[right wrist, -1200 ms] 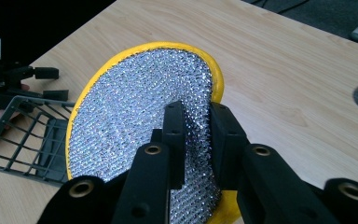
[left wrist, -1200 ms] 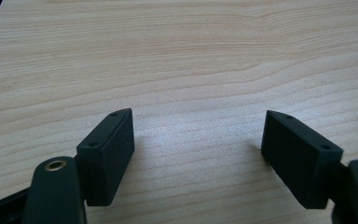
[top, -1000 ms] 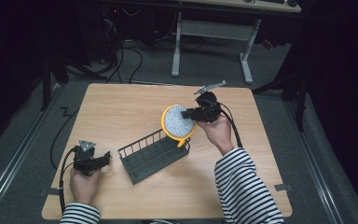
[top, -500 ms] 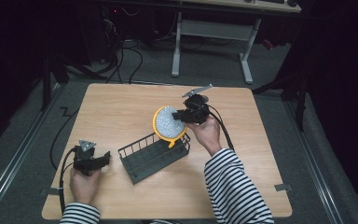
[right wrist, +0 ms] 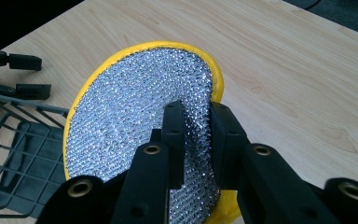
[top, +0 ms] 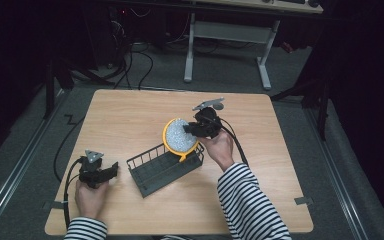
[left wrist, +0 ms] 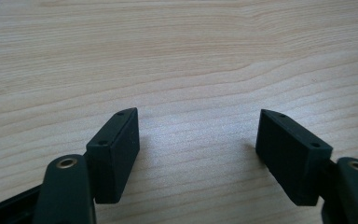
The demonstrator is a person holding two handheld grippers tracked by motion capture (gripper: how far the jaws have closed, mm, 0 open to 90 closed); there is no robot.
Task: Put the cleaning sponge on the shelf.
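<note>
Right gripper pinches sieve (left's fingers spread).

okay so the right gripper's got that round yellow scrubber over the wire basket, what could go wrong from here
The right gripper pinches only a fold of the scrubber near its edge, so the pad might slip or twist loose.

The scrubber hangs at the far end of the basket, near the rim; it could catch the wires or drop outside onto the table.

The left gripper is open and apart from the basket, so a bump could shove the basket.
</note>
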